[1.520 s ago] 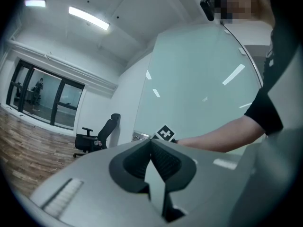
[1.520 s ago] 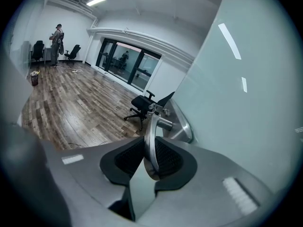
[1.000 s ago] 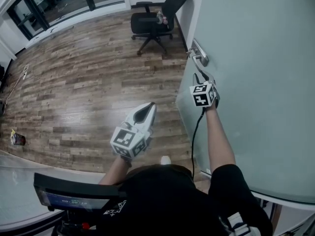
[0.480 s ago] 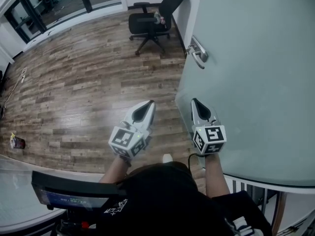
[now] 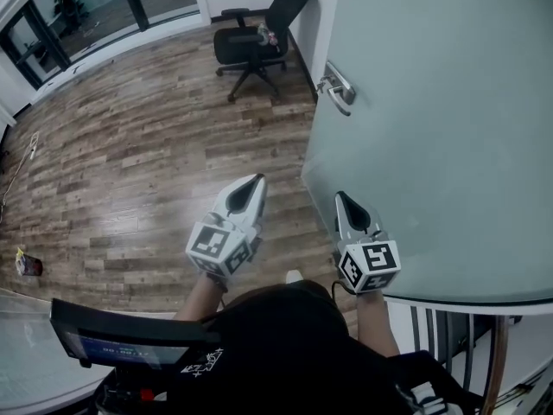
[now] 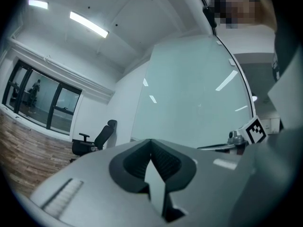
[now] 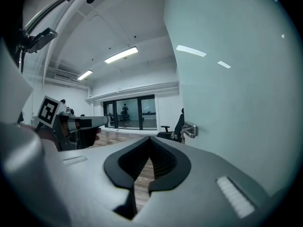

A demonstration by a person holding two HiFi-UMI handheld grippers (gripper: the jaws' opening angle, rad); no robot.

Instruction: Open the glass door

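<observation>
No brand or label can be read. The only print is the black-and-white square markers on each gripper's cube, a white mark on the person's black shirt (image 5: 200,367), and small text on a dark screen (image 5: 121,346) at the lower left of the head view, which is too small to make out.

The frosted glass door (image 5: 432,128) fills the right side of the head view and stands swung out over the wooden floor (image 5: 130,162). Its metal lever handle (image 5: 339,86) sits near the free edge, far ahead of both grippers and touched by neither.

The right gripper (image 5: 340,196) points forward just beside the door's lower face, and whether it touches the glass cannot be told. Its jaws are pressed together at the tips with nothing between them. In the right gripper view, only floorboards show through the slit below the tips.

The left gripper (image 5: 257,180) hangs over the open floor, level with the right one and a little apart from it. Its jaws are likewise together and empty.

A black office chair (image 5: 255,35) on castors stands against the white wall beyond the door's edge, and something small rests on its seat. Dark-framed windows (image 5: 78,7) run along the far side of the room. A small object (image 5: 26,264), perhaps a bag, lies on the floor at the far left. Metal bars (image 5: 497,353) show beneath the door at the lower right.
</observation>
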